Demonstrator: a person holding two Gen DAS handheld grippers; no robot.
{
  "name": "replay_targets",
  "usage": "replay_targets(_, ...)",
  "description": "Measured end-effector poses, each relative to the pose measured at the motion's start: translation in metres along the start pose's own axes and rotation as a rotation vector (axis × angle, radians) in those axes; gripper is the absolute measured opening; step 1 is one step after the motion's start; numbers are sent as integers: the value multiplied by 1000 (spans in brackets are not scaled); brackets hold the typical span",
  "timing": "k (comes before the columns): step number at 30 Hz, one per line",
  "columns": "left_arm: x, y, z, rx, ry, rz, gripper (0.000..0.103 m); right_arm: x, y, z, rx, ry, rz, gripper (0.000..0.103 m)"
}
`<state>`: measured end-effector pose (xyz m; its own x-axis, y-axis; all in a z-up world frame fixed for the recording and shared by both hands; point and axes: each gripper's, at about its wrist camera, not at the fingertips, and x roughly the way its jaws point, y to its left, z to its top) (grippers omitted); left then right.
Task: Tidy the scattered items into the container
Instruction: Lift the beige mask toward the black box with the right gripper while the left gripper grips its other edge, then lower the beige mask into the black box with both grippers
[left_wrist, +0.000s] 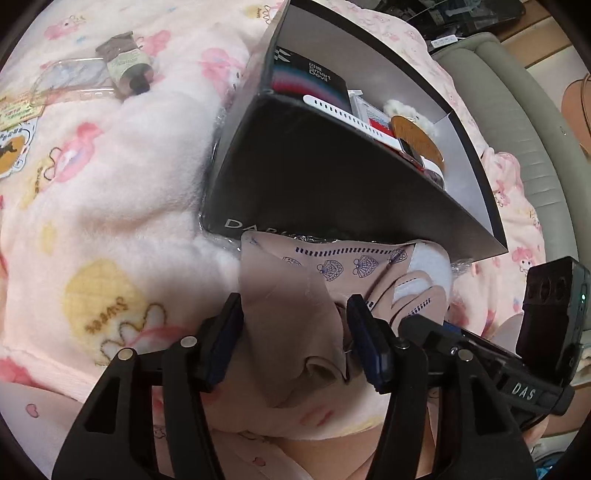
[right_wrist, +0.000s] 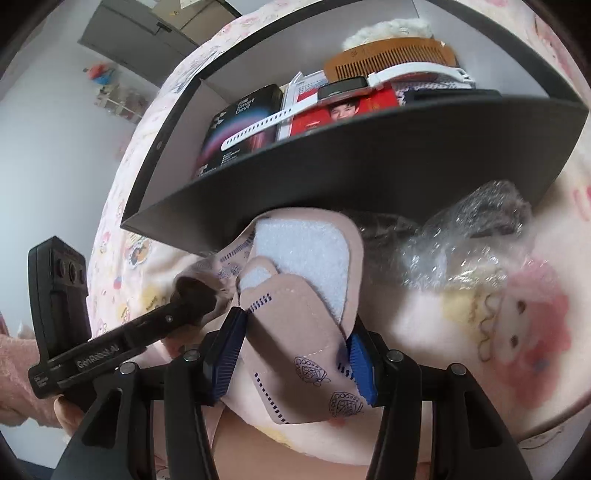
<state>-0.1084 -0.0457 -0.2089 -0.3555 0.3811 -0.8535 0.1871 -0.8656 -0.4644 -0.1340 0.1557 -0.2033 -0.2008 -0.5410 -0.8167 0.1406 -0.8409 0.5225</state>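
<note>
Two grippers of mine sit around one pink cloth pouch (left_wrist: 295, 295). My left gripper (left_wrist: 293, 341) and right gripper (right_wrist: 297, 356) both have jaws apart, cloth between them; I think the pads barely touch it, but folds hide that. It lies on the blanket (left_wrist: 110, 206), against the black box (left_wrist: 295, 177). I should squeeze both ends together, then lift over the wall.

Home bedroom: pink cartoon fleece blanket (left_wrist: 110, 192), padded bed edge (left_wrist: 517, 122).
</note>
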Motion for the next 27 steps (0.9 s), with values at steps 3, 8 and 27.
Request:
replay_targets(3, -5, -8, -5, 54, -22, 8, 23, -5, 5, -8, -58, -26, 8, 32)
replay_targets(8, -13, -17, -14, 101, -61, -23, 6, -11, 25, -16, -169, -77, -1, 16)
replay_targets(27, -31, -27, -19, 148, -179, -79, 5, -39, 30, -24, -210, -121, 30, 12)
